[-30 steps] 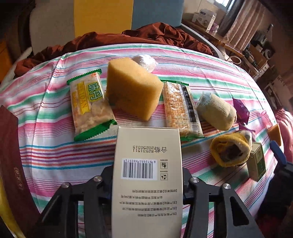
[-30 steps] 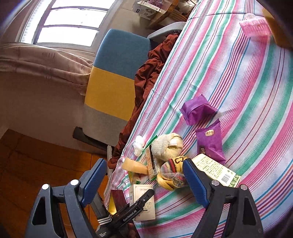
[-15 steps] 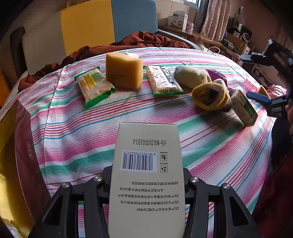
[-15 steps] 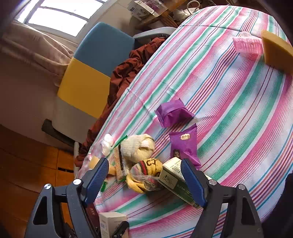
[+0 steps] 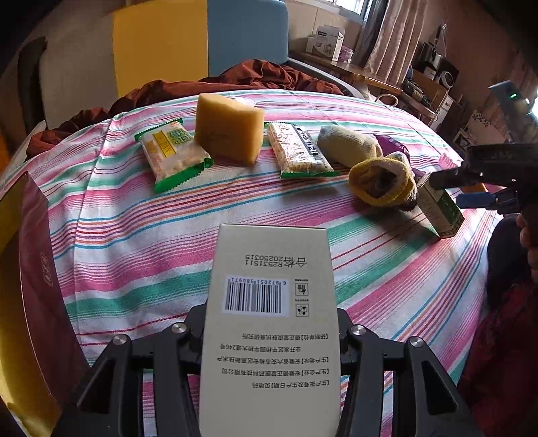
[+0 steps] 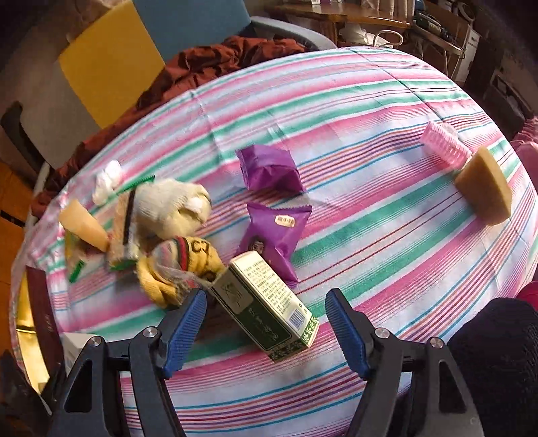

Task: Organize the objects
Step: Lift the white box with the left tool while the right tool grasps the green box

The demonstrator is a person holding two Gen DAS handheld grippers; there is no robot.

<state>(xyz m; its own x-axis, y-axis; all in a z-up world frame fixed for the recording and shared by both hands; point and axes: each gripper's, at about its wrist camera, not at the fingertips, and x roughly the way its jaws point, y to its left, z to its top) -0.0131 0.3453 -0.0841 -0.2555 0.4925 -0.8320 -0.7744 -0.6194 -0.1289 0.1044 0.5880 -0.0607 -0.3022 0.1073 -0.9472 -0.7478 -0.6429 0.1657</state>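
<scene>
Left gripper [image 5: 270, 339] is clamping a cream barcode box [image 5: 270, 322] at lower centre. Right gripper [image 6: 265, 326] is closing around the green box [image 6: 265, 304], pads not yet touching; it is lying tilted on the striped cloth [image 6: 386, 208], lower centre.

Daylit and fairly bright, light from a window [image 5: 349, 5] at top of left wrist view, curtain beside it washed out. Strong fisheye bending with dark vignette in corners of both views. Right wrist view motion-blurred, worst on the yellow sock [image 6: 175, 272] at left; left wrist view sharp, soft shadows.
</scene>
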